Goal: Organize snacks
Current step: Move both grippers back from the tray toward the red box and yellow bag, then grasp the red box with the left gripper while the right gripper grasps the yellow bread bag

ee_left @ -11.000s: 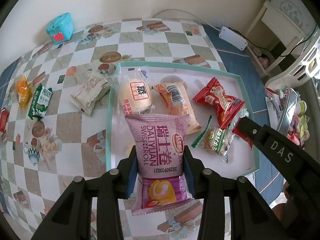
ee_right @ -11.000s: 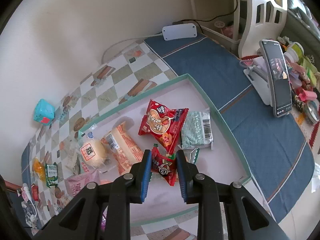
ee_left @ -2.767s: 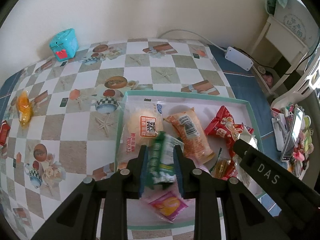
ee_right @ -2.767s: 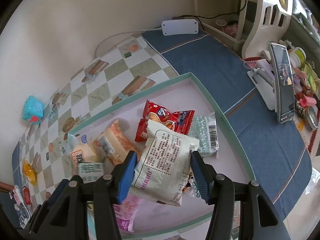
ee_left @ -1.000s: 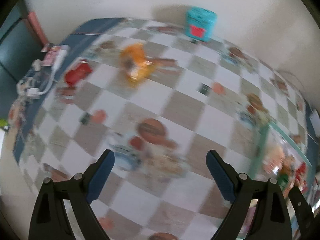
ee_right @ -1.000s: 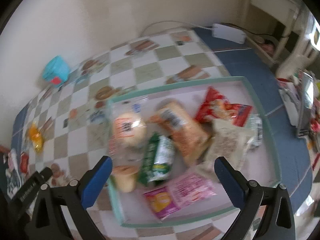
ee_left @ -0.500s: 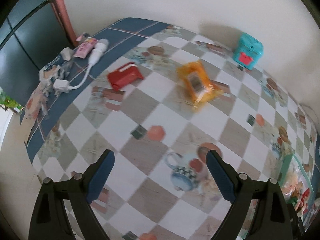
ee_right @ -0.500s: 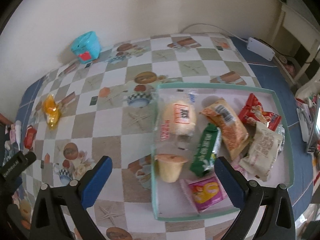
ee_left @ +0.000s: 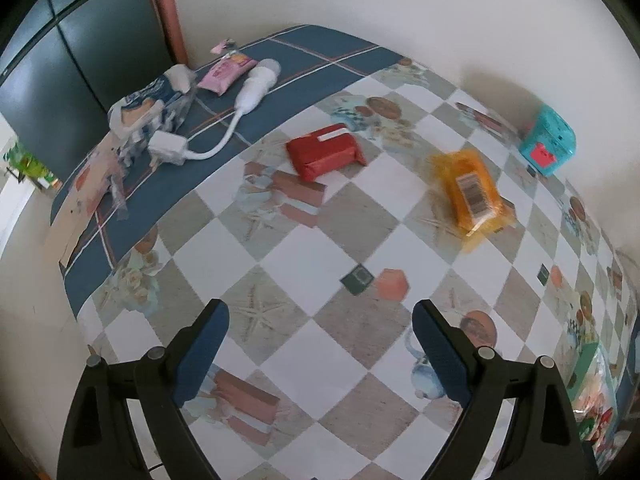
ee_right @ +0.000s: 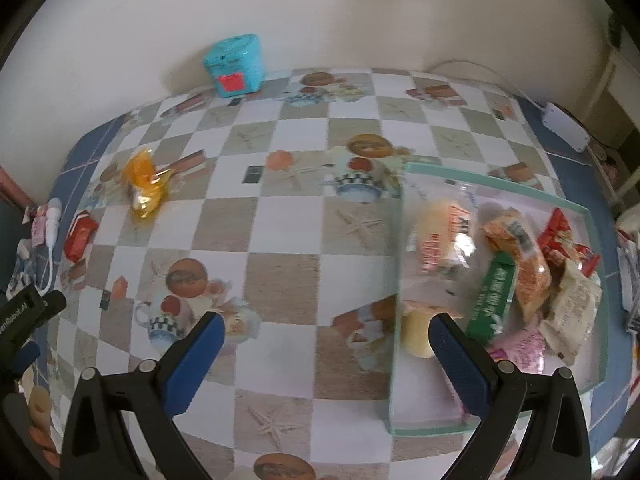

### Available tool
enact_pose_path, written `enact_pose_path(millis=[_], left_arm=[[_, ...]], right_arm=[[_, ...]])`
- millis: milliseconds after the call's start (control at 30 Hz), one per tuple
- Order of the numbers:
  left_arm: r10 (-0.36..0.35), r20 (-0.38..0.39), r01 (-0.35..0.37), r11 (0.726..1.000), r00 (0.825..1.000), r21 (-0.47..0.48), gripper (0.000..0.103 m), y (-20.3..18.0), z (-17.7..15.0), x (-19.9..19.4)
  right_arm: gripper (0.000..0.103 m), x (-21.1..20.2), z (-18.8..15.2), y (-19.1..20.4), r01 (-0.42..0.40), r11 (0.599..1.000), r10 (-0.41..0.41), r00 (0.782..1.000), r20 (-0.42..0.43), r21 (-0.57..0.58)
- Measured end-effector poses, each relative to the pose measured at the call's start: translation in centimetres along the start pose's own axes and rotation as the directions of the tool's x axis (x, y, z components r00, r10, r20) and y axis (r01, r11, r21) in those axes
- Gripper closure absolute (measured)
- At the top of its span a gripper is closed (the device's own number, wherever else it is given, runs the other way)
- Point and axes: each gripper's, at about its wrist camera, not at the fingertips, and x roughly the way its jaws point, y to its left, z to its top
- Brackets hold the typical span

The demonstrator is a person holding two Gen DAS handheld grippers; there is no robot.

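Two snacks lie loose on the checked tablecloth: a red packet point(ee_left: 325, 151) point(ee_right: 79, 237) and an orange packet point(ee_left: 472, 192) point(ee_right: 145, 189). My left gripper point(ee_left: 320, 344) hangs open over bare cloth, well short of both packets, with nothing between its fingers. My right gripper point(ee_right: 326, 350) is open too and empty, above the cloth just left of the teal-rimmed tray point(ee_right: 400, 256). The tray holds several snacks, among them a green packet point(ee_right: 494, 296), a bun point(ee_right: 438, 236) and a beige packet point(ee_right: 574, 312). The left gripper's body point(ee_right: 24, 312) shows at the right wrist view's left edge.
A teal box point(ee_left: 548, 146) point(ee_right: 236, 65) stands by the wall. At the table's blue end lie a white charger with cable point(ee_left: 200, 144), a pink pack point(ee_left: 228, 72) and crumpled wrapping point(ee_left: 148, 108). A white power strip point(ee_right: 564, 126) lies beyond the tray.
Both grippers have swung left, away from the tray. The red and orange packets have come closer to the middle of the left wrist view; the tray has slid rightward in the right wrist view.
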Motion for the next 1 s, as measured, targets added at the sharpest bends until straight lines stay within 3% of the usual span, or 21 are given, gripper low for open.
enact_pose_path(millis=[367,467,633,733,900,1000], left_arm=[[-0.039,-0.039,0.037,0.998,0.999,-0.05,0.01,2.4,-0.3,2.1],[-0.09,-0.039,0.088,0.995,0.995,-0.047,0.01,3.1,-0.1,2.7],[-0.112,-0.028,0.114,0.993,0.993,0.044,0.01,4.1,2.2,3.6],[-0.088,0.0,0.087,0.983,0.996,0.16,0.01,3.9,4.8,3.7],[-0.089,0.029,0.073,0.932,0.996,0.354,0.01,2.7,8.8,4.3],[-0.09,0.029,0.071,0.913,0.995,0.403,0.01,2.1,10.8,5.4]], right_arm=[[0.0,2.0,0.3,2.6,-0.057,0.997,0.056,0.998,-0.021,-0.044],[0.0,2.1,0.9,3.9,-0.075,0.994,0.076,0.997,0.006,-0.085],[0.0,2.8,2.3,7.0,-0.133,0.978,0.135,0.991,0.005,-0.161],[0.0,3.2,3.9,9.4,-0.162,0.961,0.166,0.986,-0.002,-0.223],[0.0,3.5,7.4,13.2,-0.215,0.913,0.223,0.975,-0.017,-0.347],[0.0,4.4,9.8,15.1,-0.253,0.897,0.255,0.966,-0.043,-0.362]])
